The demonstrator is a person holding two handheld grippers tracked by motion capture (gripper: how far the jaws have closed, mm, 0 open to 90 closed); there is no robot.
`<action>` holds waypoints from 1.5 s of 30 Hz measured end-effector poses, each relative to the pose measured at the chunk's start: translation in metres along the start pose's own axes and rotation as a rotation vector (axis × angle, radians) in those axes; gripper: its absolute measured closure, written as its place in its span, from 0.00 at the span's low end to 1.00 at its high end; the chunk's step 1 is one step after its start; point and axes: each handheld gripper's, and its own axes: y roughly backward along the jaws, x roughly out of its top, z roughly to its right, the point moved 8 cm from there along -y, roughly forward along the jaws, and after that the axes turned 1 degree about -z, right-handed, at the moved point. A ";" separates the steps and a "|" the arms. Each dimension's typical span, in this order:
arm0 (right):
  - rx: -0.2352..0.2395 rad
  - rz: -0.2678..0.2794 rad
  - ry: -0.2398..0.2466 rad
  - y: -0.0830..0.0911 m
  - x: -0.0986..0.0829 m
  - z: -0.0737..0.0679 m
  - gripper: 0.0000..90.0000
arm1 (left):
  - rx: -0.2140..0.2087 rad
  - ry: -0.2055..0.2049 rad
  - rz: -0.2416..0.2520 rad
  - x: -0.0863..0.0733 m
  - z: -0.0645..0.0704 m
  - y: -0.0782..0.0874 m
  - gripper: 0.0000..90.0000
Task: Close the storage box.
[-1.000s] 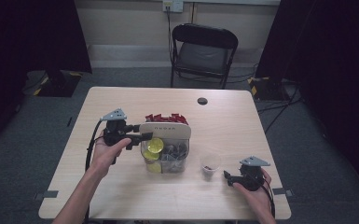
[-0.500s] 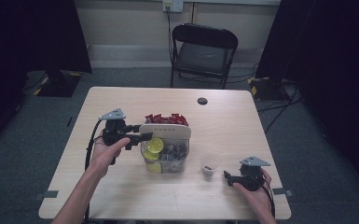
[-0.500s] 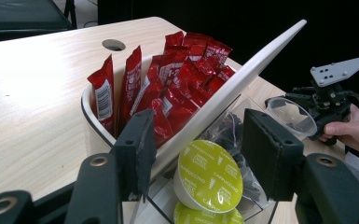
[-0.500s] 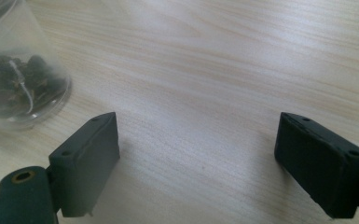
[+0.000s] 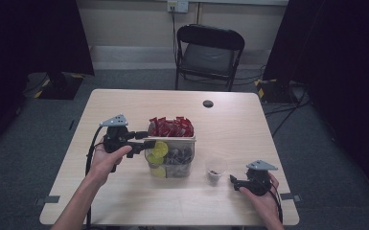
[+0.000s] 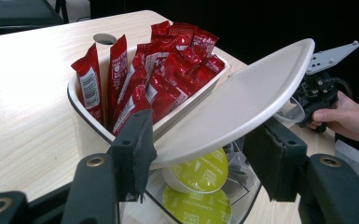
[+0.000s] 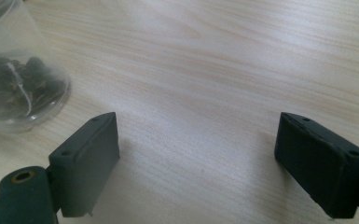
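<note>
The left tongs (image 5: 146, 142) are held level above the counter (image 5: 124, 201), at the left side of a clear container (image 5: 170, 165), with the person's left hand (image 5: 106, 160) wrapped round the grip. In the left gripper view the two black jaws stand wide apart on either side of a white lid (image 6: 235, 105), which tilts up from the container's near rim; whether the pads press on the lid or merely flank it cannot be told. Behind the lid, a white tray (image 6: 86, 116) holds red sachets (image 6: 163, 70) standing upright and packed together. Under the lid lie yellow-green capsules (image 6: 200, 172) stacked inside the clear container, with dark wrapped items beside them. The right tongs (image 5: 234, 180) rest low at the counter's right front, held by the right hand (image 5: 263, 199), well apart from the container. In the right gripper view its jaws are spread wide over bare wood, holding nothing. A small clear cup (image 5: 215, 168) with dark contents in its bottom stands upright on the counter between the container and the right tongs, just beside the tongs' tips.
</note>
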 end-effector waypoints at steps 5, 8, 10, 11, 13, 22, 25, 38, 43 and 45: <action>0.000 0.000 0.001 0.000 0.000 0.000 0.15 | 0.009 -0.014 -0.008 -0.001 0.002 0.000 0.46; 0.000 0.000 0.000 0.000 0.000 0.000 0.15 | 0.005 -0.010 -0.011 -0.002 0.004 -0.001 0.43; 0.000 0.000 0.000 0.000 0.000 0.000 0.15 | 0.007 -0.018 -0.013 -0.003 0.005 -0.001 0.40; 0.000 0.000 0.000 0.000 0.000 0.000 0.15 | 0.003 -0.011 -0.012 -0.003 0.007 -0.002 0.36; 0.000 0.000 0.000 0.000 0.000 0.000 0.15 | 0.023 -0.009 -0.033 -0.006 0.006 -0.002 0.25; -0.001 0.001 -0.002 -0.001 0.001 0.001 0.15 | 0.051 0.006 -0.028 -0.013 -0.001 0.003 0.20; -0.001 0.002 -0.001 -0.001 0.001 0.001 0.15 | 0.051 0.007 -0.025 -0.014 -0.001 0.006 0.20; -0.001 0.001 -0.002 -0.001 0.001 0.001 0.15 | 0.072 -0.012 -0.066 -0.028 -0.004 0.013 0.21; -0.001 0.001 -0.003 -0.001 0.001 0.001 0.15 | 0.093 -0.018 -0.090 -0.036 -0.009 0.015 0.21; -0.001 0.001 -0.003 -0.001 0.001 0.001 0.15 | 0.112 -0.001 -0.095 -0.042 -0.016 0.017 0.23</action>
